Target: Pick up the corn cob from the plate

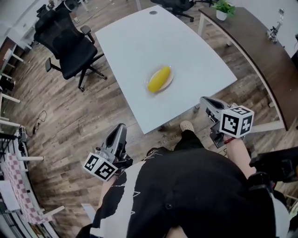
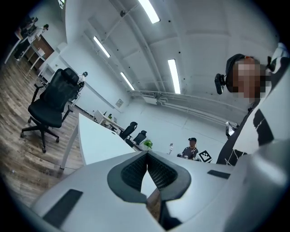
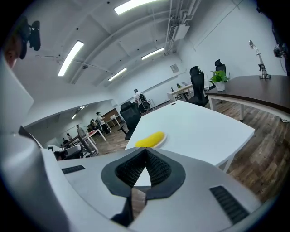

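On the table (image 1: 135, 46) before you: corn cob (image 1: 159, 79) lies on plate (image 1: 171, 73) | your left gripper (image 1: 120, 127): jaws pressed together, empty | your right gripper (image 1: 205, 100): likewise

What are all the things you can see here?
Yellow corn cob: one, yellow, on the plate.
Round white plate: one, white, mid-table.
Large white table: one, white, ahead of the person.
Black office chairs: at least two, black, one left of the table, one beyond it.
Curved dark brown desk: one, brown, right side.
Green potted plant: one, green, on that desk.
Left gripper: one, grey, shut, empty.
Right gripper: one, grey, shut, empty.
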Available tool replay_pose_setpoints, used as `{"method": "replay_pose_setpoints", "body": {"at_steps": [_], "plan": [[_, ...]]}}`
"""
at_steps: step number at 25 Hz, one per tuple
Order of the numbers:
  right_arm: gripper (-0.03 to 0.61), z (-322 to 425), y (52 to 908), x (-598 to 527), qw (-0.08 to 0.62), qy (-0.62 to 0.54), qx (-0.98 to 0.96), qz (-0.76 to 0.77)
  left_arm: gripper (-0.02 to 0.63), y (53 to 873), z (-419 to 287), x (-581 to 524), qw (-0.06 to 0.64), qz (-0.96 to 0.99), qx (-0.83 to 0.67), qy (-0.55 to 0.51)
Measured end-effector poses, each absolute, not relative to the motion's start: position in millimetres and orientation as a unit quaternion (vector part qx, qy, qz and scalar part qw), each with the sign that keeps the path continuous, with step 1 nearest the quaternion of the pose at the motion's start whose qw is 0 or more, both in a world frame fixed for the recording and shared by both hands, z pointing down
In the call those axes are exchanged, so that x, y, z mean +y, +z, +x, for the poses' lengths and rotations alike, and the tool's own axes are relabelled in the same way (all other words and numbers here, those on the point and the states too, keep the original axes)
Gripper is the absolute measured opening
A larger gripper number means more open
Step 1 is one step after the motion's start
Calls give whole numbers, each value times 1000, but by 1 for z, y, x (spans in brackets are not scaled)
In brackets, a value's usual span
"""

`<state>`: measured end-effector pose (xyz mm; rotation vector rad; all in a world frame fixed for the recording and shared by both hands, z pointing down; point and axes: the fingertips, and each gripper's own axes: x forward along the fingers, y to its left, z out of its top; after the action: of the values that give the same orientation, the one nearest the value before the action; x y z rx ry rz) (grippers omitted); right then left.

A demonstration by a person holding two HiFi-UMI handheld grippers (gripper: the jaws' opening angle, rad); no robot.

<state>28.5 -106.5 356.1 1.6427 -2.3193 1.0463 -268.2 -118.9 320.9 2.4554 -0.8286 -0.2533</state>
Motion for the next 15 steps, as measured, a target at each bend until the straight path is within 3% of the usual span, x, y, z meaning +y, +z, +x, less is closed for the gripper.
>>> {"method": "replay_pose_setpoints", "body": {"at_steps": [15], "plan": [[15, 80, 408, -245, 120, 385, -801, 443, 14, 365, -160, -204, 264, 886, -382, -5]]}}
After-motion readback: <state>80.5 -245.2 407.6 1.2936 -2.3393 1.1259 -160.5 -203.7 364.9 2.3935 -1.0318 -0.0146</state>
